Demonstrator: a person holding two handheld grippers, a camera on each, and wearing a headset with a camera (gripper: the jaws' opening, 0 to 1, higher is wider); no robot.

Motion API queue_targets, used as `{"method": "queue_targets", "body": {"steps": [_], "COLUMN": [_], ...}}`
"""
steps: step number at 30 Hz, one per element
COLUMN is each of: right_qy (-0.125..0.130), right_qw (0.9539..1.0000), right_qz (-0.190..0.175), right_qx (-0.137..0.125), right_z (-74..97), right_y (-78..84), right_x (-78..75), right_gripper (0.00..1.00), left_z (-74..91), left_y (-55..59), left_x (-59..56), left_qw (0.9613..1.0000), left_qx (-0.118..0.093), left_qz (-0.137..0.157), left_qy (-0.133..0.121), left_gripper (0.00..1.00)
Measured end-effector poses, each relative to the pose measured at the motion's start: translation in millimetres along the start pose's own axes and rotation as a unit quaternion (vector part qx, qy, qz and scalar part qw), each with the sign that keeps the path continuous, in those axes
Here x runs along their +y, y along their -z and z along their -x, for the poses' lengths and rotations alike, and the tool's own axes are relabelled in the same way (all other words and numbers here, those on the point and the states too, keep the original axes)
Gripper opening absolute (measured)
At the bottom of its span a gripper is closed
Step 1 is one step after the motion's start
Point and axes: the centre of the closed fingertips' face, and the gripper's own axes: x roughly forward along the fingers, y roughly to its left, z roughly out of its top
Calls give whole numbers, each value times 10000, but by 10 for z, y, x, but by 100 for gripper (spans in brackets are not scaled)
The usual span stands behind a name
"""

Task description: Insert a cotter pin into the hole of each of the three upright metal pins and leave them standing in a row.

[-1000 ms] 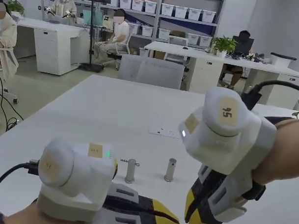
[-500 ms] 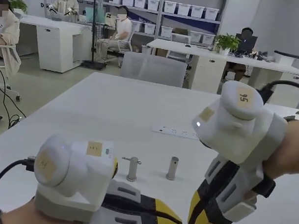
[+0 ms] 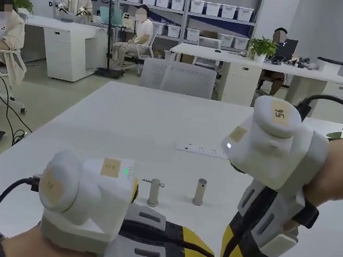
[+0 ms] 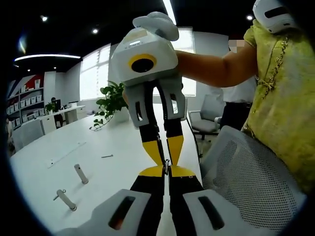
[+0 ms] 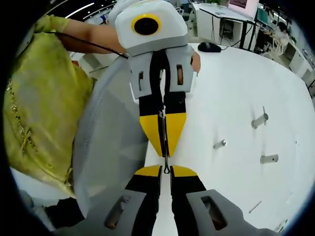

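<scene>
Steel cotter pin (image 5: 163, 132) sits pinched between left tool (image 5: 164, 152) and right tool (image 4: 166, 165), both closed on it; I'd square it before threading the bare upright pin (image 3: 199, 192).

In the right gripper view the cotter pin (image 5: 164, 140) is lying between the yellow pads of the left gripper (image 5: 165, 153), which are burying part of its shank. Whether the right gripper (image 5: 166, 171) is pinching its loop is too fine to tell. A thin sliver (image 5: 255, 207) on the table (image 5: 236, 88) at 4 o'clock is too small to name. In the head view the bottom edge is cutting off both grippers' jaws at 6 o'clock. The right gripper's white housing is covering the right end of the power strip (image 3: 196, 149) toward 3 o'clock.
</scene>
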Motion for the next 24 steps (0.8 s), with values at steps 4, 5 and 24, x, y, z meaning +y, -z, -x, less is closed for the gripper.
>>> {"method": "queue_targets", "body": {"steps": [4,5,24], "right_qy": [-29,-40,99], "right_qw": [10000,10000,9999], "right_qz": [-36,-38,-40], "right_qx": [-2,-6,131], "right_z": [9,11,7], "right_y": [6,6,50], "right_x": [5,9,-21], "right_gripper": [7,7,4], "left_z": [-6,-7,-57], "left_y": [2,6,42], "left_x": [-11,-11,16], "left_qw": [10000,10000,9999], "left_qx": [10,21,80], "left_qz": [-33,-47,-136], "left_qy": [34,35,28], "left_gripper": [0,0,1]}}
